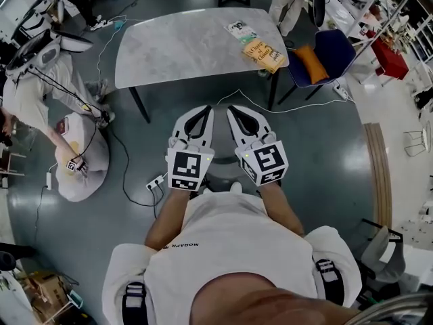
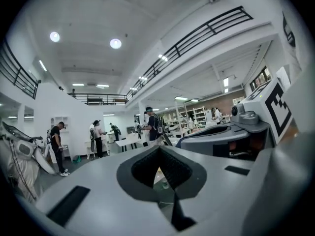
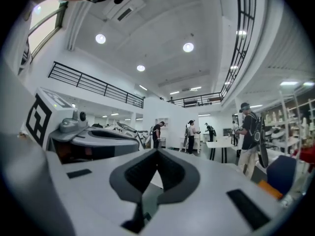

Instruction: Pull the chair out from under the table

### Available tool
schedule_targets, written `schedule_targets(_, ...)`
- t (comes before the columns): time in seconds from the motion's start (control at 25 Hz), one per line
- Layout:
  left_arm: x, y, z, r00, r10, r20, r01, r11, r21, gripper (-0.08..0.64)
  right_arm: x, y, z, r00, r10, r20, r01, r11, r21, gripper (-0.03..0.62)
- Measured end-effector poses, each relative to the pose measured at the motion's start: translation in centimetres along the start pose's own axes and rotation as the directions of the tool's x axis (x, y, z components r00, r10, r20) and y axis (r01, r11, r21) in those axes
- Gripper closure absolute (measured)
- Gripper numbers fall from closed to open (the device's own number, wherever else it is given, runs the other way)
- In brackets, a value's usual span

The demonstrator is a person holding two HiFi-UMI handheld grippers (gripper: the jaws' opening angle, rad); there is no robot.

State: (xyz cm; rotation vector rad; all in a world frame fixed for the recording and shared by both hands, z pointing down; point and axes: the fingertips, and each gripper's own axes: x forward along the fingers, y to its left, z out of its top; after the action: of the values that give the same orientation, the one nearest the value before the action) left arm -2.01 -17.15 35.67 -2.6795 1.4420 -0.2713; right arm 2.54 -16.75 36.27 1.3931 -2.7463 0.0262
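Left gripper (image 1: 202, 112): clenching on nothing, hanging just beside the right one.
Right gripper (image 1: 235, 112): clenching empty, pointing toward the bench (image 1: 183, 46).
Chair (image 1: 336, 51): blue, carrying an orange cushion (image 1: 311, 63), standing just beside the bench's right end.
Book (image 1: 264, 54): lying on the bench's right corner.

Head view. Two tools: left tool (image 1: 203, 111) and right tool (image 1: 236, 112). One bench (image 1: 176, 53). Two printed items: one yellow book (image 1: 264, 54), one leaflet (image 1: 241, 30). One blue chair (image 1: 338, 49). One orange cushion (image 1: 311, 63).
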Motion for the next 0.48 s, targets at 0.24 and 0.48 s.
schedule_targets(0.24, -1.1, 1.2, 3.6, 0.991, 0.051, 0.125, -0.04, 0.995, -0.092, 0.557, -0.6, 0.0, 4.2, 0.993, -0.032, 0.114, 0.029, 0.999, 0.029, 0.58)
schedule_targets(0.48, -1.8, 0.0, 7.1, 0.979, 0.041, 0.197, -0.032, 0.998, -0.051, 0.557, -1.3, -0.1, 6.0, 0.982, -0.07, 0.176, 0.059, 0.996, 0.068, 0.58)
